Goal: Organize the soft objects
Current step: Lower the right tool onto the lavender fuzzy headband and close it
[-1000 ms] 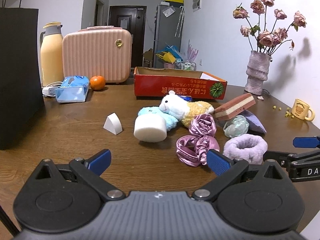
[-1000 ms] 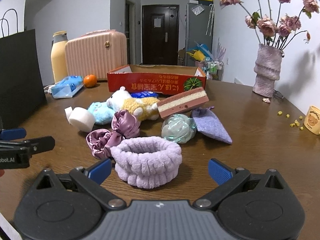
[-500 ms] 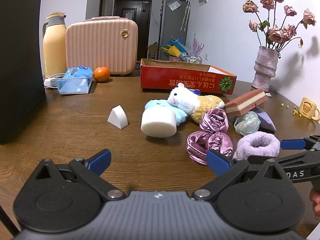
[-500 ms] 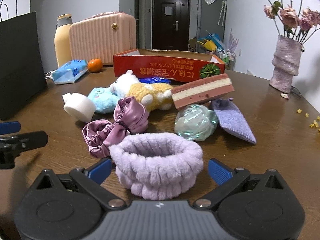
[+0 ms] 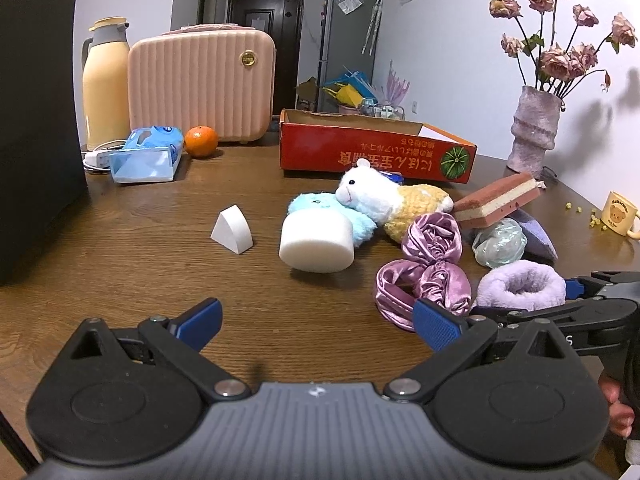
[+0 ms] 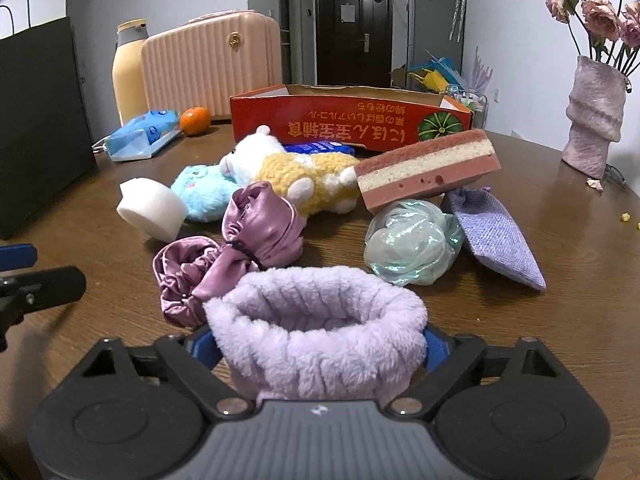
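Observation:
A fluffy lilac headband (image 6: 316, 332) sits between the fingers of my right gripper (image 6: 316, 350), whose jaws stand wide on either side of it; it also shows in the left wrist view (image 5: 520, 288). Behind it lie a purple satin scrunchie (image 6: 232, 256), a teal mesh puff (image 6: 412, 244), a lilac pouch (image 6: 496, 236), a pink layered sponge (image 6: 428, 168), a white-and-yellow plush (image 6: 292, 168), a blue plush (image 6: 204, 192) and a round white sponge (image 6: 152, 208). My left gripper (image 5: 316, 320) is open and empty above bare table, before the white sponge (image 5: 316, 244).
A red cardboard box (image 5: 376, 152) stands behind the pile. A white wedge sponge (image 5: 232, 232), tissue pack (image 5: 144, 152), orange (image 5: 200, 142), pink case (image 5: 200, 84), thermos (image 5: 105, 80) and black bag (image 5: 36, 128) are to the left. A vase (image 5: 534, 128) and mug (image 5: 620, 214) stand right.
My right gripper has moved forward so the lilac headband now lies between its fingers. My left gripper has shifted slightly, staying open.

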Available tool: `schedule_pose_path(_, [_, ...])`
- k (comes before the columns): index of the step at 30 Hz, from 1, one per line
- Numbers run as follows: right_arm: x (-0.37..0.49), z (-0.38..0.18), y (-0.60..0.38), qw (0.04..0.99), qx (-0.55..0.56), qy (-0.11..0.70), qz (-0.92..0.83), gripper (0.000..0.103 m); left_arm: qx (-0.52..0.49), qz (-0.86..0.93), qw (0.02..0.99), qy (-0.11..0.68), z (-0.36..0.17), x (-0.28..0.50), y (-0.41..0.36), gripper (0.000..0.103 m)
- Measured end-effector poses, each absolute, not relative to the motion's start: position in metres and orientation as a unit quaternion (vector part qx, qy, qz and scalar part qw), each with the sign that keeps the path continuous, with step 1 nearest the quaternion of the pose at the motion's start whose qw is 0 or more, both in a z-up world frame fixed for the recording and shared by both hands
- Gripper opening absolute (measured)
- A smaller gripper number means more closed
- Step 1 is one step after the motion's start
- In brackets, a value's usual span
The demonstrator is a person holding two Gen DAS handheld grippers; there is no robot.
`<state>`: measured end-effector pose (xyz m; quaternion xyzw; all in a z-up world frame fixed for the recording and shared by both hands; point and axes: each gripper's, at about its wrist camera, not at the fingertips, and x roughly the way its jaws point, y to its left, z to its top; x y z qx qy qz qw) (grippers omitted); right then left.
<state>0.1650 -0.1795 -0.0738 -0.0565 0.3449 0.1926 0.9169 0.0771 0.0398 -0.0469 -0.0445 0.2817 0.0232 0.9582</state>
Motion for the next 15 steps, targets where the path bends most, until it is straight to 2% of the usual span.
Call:
schedule_pose_path(6, [0.165, -0.075, -0.183, 0.918, -0.052, 0.339, 0.201, 0.077, -0.041, 0.019, 0.957, 0.286, -0.048, 0.082, 0.035, 0.103])
schedule_pose_path(15, [0.165, -0.075, -0.198, 0.919, -0.025, 0.328, 0.217, 0.043, -0.030, 0.012, 0.955, 0.296, -0.049, 0.089, 0.025, 0.103])
